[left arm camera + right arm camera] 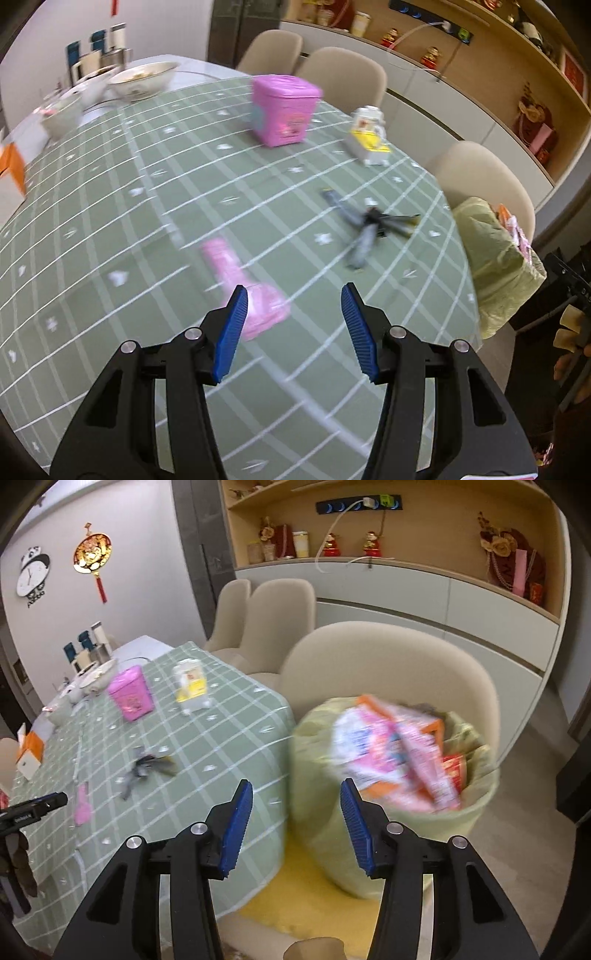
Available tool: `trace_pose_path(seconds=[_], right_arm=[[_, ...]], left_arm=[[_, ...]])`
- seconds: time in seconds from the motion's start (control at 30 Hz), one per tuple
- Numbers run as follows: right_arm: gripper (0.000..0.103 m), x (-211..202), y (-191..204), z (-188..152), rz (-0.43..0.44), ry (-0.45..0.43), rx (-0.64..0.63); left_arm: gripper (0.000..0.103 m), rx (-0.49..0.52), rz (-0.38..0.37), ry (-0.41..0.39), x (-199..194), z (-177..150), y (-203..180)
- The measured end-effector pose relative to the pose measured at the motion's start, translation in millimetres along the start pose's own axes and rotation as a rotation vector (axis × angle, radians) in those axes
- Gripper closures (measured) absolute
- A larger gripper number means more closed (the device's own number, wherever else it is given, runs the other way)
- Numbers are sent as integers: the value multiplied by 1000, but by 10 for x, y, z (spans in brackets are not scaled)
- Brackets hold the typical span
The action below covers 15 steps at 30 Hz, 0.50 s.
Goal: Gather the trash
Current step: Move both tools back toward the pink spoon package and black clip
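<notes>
- left gripper (pixel 293 295), low centre of the left wrist view: jaws apart, nothing between the pads, above the green checked tablecloth (pixel 110 229).
- pink wrapper (pixel 247 291) flat on the cloth, partly behind the left blue pad, contact unclear.
- dark wrappers (pixel 373 225) on the cloth, right of centre.
- right gripper (pixel 295 794): jaws wide, empty, in front of the trash bin (pixel 406 834) at lower right, full of wrappers.

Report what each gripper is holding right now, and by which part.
Nothing is held. The left gripper hangs open above the table, with the pink wrapper lying beneath its left finger. The right gripper is open beside the trash bag.
</notes>
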State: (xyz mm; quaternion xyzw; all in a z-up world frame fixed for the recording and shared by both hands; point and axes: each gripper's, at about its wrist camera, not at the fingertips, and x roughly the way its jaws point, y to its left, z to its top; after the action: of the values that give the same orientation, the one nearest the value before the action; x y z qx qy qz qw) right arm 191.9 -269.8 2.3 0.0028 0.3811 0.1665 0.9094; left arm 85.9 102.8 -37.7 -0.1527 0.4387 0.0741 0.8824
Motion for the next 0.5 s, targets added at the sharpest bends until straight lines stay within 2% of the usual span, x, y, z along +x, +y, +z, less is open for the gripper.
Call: trace_pose_path(seconds=[0.27,0.37,0.5], right_arm=[[52,132,654,-290,87,78,-47],[51,212,818,-396,110,117,-58],[51,276,965,-500,112,139,-75]], left_arm=[[53,-52,66,10,-162,-245,598],[53,-48,48,28,-177,-313,668],[53,-23,8,45,-101,-302,569]])
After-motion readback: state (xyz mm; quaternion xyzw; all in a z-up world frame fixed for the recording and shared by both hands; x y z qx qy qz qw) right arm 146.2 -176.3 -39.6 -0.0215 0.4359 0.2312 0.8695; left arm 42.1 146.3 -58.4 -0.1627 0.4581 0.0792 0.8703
